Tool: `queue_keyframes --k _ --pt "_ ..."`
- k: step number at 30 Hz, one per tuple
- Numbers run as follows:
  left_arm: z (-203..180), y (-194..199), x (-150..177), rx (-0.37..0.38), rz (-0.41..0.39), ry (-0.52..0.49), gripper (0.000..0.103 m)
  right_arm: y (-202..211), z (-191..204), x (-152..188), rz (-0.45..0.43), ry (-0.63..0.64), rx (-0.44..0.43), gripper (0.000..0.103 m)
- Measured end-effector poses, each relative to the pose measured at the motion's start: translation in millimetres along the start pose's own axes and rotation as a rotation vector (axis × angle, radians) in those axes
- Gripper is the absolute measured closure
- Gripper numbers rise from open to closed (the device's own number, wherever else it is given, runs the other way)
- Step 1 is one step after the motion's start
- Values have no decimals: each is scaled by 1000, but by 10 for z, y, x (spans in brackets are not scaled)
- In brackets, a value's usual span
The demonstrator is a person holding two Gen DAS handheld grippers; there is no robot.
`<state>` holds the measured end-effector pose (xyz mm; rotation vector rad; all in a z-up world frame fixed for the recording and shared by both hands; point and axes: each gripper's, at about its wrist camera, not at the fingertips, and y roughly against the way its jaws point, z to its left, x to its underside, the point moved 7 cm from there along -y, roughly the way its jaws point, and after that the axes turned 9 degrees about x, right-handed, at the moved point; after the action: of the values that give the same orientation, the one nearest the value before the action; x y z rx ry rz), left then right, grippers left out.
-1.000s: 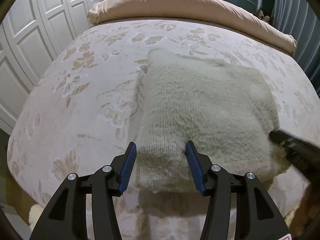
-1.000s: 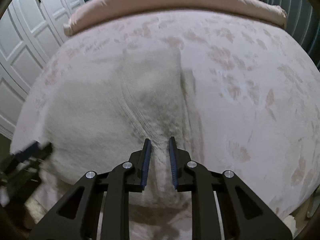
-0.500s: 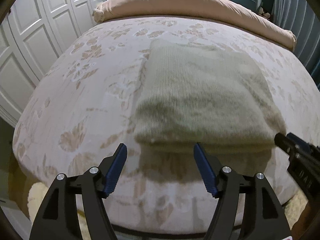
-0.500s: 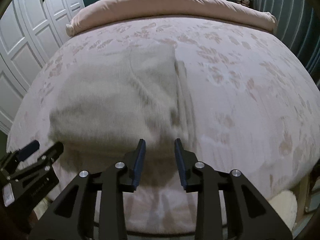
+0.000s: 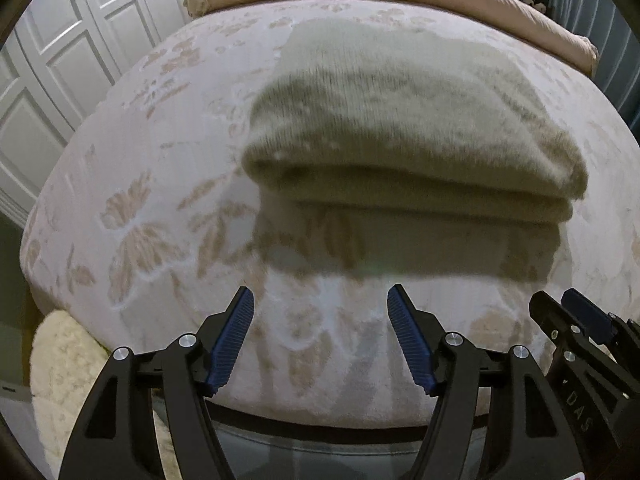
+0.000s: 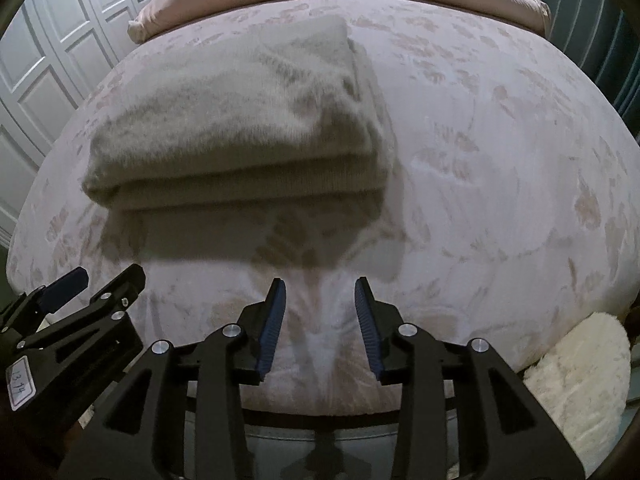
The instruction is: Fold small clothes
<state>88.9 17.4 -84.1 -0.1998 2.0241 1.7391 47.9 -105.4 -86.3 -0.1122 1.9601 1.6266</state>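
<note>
Now my left gripper [image 5: 320,340] stands released and empty, and my right gripper [image 6: 320,326] is opening with nothing between its pads. Both hang over the near edge of the bed [image 5: 140,168], apart from the folded sweater [image 5: 408,120] lying beyond them.

We see one small garment [image 5: 400,120] – a pale cream, fuzzy knit, a sweater by the look of it – lying folded into a thick, roughly rectangular bundle on the flower-patterned bedspread [image 5: 140,208]. Its near edge shows stacked layers, a rounded top fold over flatter ribbed ones beneath. In the right wrist view a thinner layer peeks out along the bundle's right side [image 6: 368,80] – whether a sleeve or a hem, we cannot tell.
</note>
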Motion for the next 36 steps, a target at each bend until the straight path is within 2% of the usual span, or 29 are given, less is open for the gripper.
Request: queue_keyframes --k 6,10,17,21,28,36 --pt "-24 -75 102 -12 -6 -10 35 -47 35 113 -20 17 4 61" --pt "-34 -106 129 -29 -16 -15 28 -51 98 166 -40 42 17 52" --pt "32 -165 132 -43 -48 -10 16 -70 125 230 -91 45 42 49" --pt "51 -180 112 -44 -76 -18 15 -73 112 257 -121 40 55 46" --pt "18 -151 163 -32 -92 5 12 -129 18 210 -118 -2 61 32" --pt "49 -155 134 -30 -91 0 11 -148 -9 189 -122 -2 63 30"
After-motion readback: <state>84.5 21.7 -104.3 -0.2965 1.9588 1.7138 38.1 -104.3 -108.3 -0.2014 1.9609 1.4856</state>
